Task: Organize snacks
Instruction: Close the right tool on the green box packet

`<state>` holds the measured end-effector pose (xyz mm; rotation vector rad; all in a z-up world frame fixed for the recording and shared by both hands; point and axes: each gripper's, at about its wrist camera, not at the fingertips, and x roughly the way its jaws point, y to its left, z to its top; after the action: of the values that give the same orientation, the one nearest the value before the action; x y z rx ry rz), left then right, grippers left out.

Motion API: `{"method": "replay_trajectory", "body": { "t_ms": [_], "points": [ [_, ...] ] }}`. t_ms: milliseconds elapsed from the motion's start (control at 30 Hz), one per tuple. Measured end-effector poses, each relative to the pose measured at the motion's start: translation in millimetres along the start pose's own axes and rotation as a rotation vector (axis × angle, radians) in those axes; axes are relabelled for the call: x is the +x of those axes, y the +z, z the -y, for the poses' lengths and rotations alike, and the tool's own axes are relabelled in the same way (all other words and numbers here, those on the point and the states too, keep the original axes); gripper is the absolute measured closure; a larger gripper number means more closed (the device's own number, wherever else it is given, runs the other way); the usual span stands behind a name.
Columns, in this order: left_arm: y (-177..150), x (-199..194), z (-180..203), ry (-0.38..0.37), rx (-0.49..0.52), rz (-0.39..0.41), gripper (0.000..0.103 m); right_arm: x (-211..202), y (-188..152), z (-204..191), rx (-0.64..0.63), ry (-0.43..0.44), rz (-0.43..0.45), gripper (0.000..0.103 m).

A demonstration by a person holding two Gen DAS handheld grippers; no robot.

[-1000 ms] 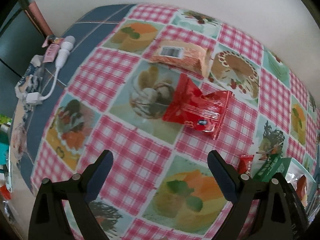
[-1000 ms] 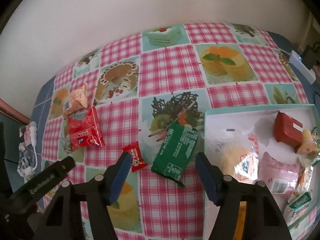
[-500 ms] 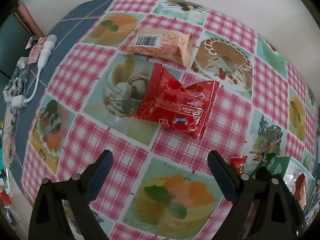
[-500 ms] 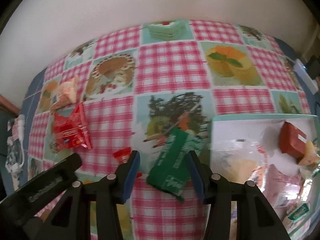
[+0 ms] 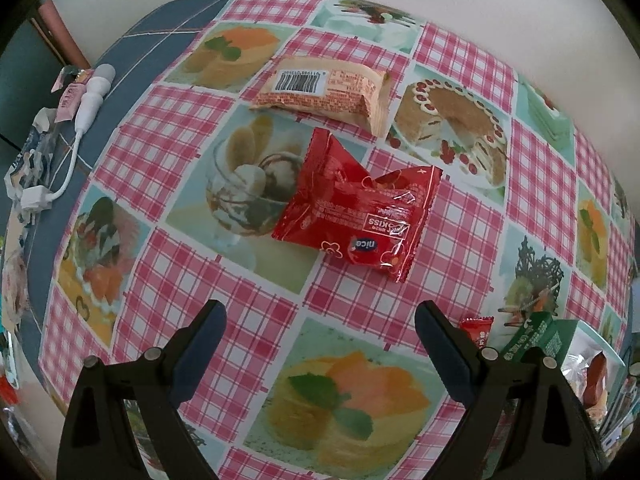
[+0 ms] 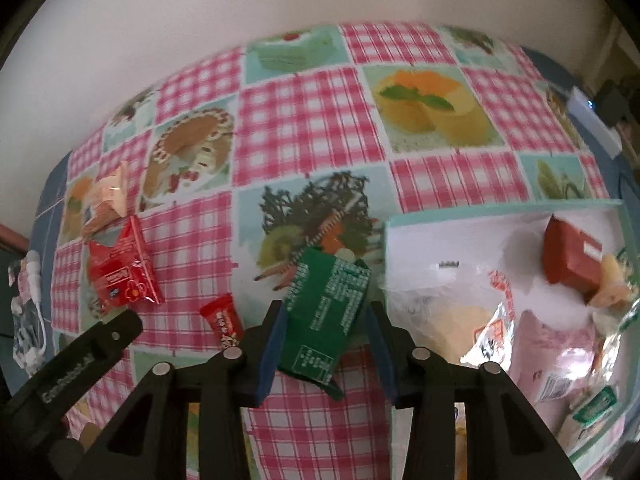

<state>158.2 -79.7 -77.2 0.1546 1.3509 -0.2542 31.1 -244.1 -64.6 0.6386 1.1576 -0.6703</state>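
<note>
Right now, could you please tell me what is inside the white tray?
The tray holds a red box, a clear bag and a pink packet. Anything beneath them is covered.

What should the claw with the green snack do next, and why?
Probably lift the green packet and carry it sideways to the white tray. The right gripper has just been closing, its fingers now pinch the packet, and other snacks already lie in that tray beside it.
</note>
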Motion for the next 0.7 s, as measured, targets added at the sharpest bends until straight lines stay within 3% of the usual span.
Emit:
{"method": "replay_trajectory", "body": {
  "t_ms": [333,700],
  "points": [
    [-1,5,5,0.013,0.006,-0.002,0.008,2,0,-8,0.012,0.064,0.032,0.057],
    [-3,7,16,0.004,0.037,-0.016,0.008,11,0,-15,-0.041,0.020,0.029,0.061]
  ]
}}
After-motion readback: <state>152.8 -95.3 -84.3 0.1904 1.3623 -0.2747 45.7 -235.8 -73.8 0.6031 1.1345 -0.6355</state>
